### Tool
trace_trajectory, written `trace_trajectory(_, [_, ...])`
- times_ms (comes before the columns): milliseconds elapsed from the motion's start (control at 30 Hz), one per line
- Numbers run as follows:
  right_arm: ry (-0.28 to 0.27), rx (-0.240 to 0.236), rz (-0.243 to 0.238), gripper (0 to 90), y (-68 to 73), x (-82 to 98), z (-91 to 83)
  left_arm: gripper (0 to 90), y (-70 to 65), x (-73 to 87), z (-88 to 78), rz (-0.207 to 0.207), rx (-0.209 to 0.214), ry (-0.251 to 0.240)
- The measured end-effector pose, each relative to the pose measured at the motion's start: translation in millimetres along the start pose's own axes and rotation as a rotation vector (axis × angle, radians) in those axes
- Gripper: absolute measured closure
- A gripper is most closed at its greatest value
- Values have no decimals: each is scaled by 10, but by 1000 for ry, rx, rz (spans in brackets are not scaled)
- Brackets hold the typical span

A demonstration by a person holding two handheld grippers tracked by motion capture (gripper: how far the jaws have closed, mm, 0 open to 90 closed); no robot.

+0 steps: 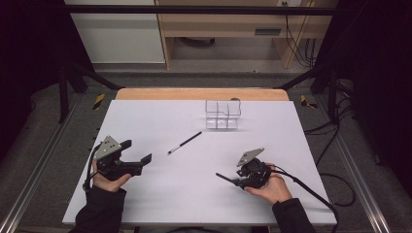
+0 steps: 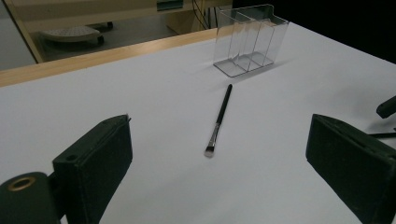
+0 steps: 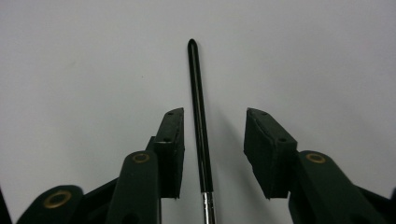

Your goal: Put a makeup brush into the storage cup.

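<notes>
While the left gripper [image 1: 137,151] sits spread and empty, we note the right gripper [image 3: 212,140] parted around a black brush [image 3: 200,126], pads clear.

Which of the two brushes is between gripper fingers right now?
The brush lying between the right gripper's open fingers, not clamped. The other brush lies in the open mid-table, away from both grippers.

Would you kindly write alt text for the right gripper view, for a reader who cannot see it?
A thin black brush handle lies on a white table, running lengthwise between the right gripper's open jaws; neither pad presses on it. Its pointed end faces away, and its silver ferrule starts near the bottom edge.
</notes>
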State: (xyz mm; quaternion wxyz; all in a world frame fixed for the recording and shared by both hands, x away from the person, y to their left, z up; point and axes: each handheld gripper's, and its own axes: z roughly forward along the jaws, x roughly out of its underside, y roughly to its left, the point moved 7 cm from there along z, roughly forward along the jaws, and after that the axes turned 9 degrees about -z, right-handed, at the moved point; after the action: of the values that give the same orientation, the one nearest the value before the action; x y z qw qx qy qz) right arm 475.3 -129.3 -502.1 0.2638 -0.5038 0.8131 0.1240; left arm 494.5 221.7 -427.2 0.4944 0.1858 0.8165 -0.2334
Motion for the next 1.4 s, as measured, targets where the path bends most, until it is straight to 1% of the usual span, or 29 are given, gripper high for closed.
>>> trace_trajectory(33, [18,-2,4,565,-17,-21,-47,67,0,7,5,-1,0,3])
trace_trajectory(133, [81,-1,-14,564,-18,-59,-60,67,2,15,11,1,-2,8])
trace_trajectory(167, [81,-1,-14,564,-18,-59,-60,67,0,15,10,4,-2,9])
trace_trajectory(200, [109,-17,-20,563,-3,-84,-56,67,-3,11,7,4,-1,8])
trace_trajectory(233, [138,-19,-31,565,0,-123,-36,67,-6,4,0,4,1,4])
trace_trajectory(333, [186,-28,-44,599,-8,-145,14,67,-2,7,-5,8,2,9])
trace_trajectory(400, [216,-42,-38,621,3,-135,50,67,0,15,6,6,0,12])
trace_trajectory(467, [250,-44,-44,637,6,-102,94,66,0,17,8,7,0,13])
trace_trajectory(533, [279,-52,-47,653,17,-79,110,66,-2,17,9,8,0,13])
trace_trajectory(733, [328,-55,-62,710,49,-30,139,67,-7,22,15,10,1,17])
trace_trajectory(767, [339,-54,-76,716,41,-16,142,67,-7,22,15,10,1,17])
trace_trajectory(800, [343,-57,-71,721,57,-10,154,67,-7,24,16,10,1,18])
trace_trajectory(833, [347,-53,-79,734,50,-7,150,67,-6,24,16,9,1,18])
trace_trajectory(900, [353,-57,-77,754,59,-7,149,67,-6,24,15,9,1,18])
trace_trajectory(967, [360,-60,-66,796,64,-6,148,67,-8,21,13,10,1,17])
trace_trajectory(1033, [363,-70,-75,835,62,-2,146,67,-8,24,14,13,2,20])
trace_trajectory(1100, [354,-72,-79,838,55,-1,152,67,-8,29,19,13,2,23])
trace_trajectory(1133, [351,-80,-70,838,62,-2,151,67,-6,31,21,17,1,26])
trace_trajectory(1233, [349,-79,-81,839,57,-1,149,67,-13,35,31,12,2,25])
trace_trajectory(1300, [350,-80,-76,840,52,-2,144,67,-16,36,33,15,2,27])
trace_trajectory(1400, [324,-78,-74,840,41,-25,115,67,-24,33,32,19,4,28])
